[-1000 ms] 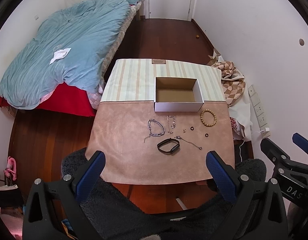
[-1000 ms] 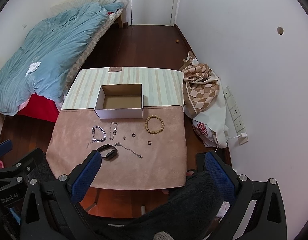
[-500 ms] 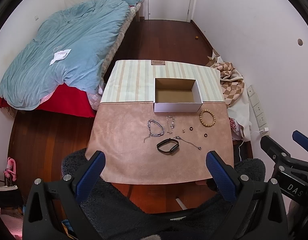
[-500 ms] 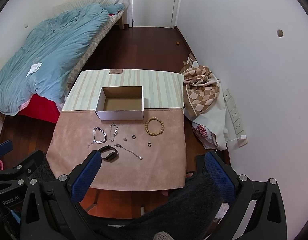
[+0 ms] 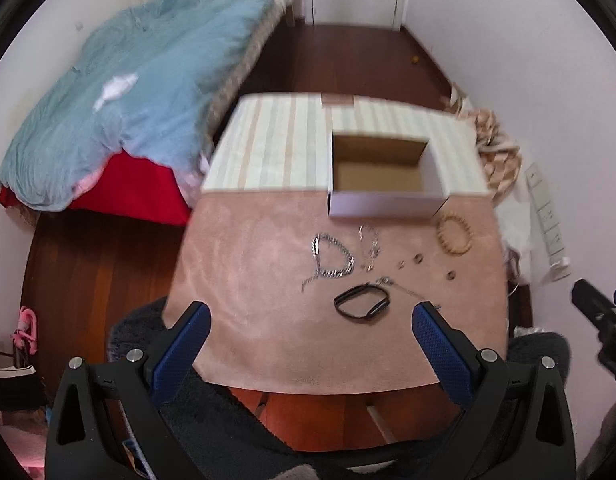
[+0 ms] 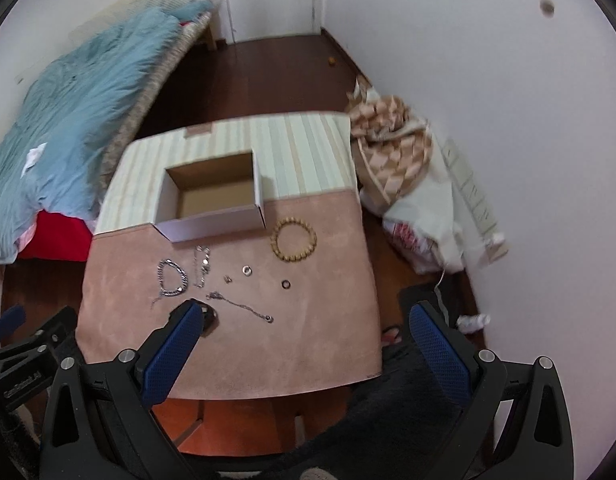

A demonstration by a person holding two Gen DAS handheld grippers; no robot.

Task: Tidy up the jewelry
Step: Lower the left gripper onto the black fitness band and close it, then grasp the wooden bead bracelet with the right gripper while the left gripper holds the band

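An open white cardboard box (image 5: 382,200) (image 6: 218,224) stands at the middle of the table. In front of it, on the pink mat, lie a wooden bead bracelet (image 5: 455,234) (image 6: 293,239), a silver chain bracelet (image 5: 333,258) (image 6: 173,278), a thinner silver chain (image 5: 370,246) (image 6: 201,266), a black band (image 5: 362,301), a thin chain (image 6: 244,307) and two small rings (image 6: 248,270) (image 6: 285,284). My left gripper (image 5: 312,332) is open above the mat's near edge. My right gripper (image 6: 304,332) is open, and its left finger hides most of the black band.
A bed with a blue duvet (image 5: 140,92) stands left of the table. A checkered cloth and bags (image 6: 396,152) lie on the floor to the right, by the wall sockets (image 6: 472,188). Dark wooden floor (image 6: 260,76) runs to a door at the back.
Both grippers have moved forward and down toward the table. The right wrist view has swung so the table looks tilted. The jewelry has not moved.
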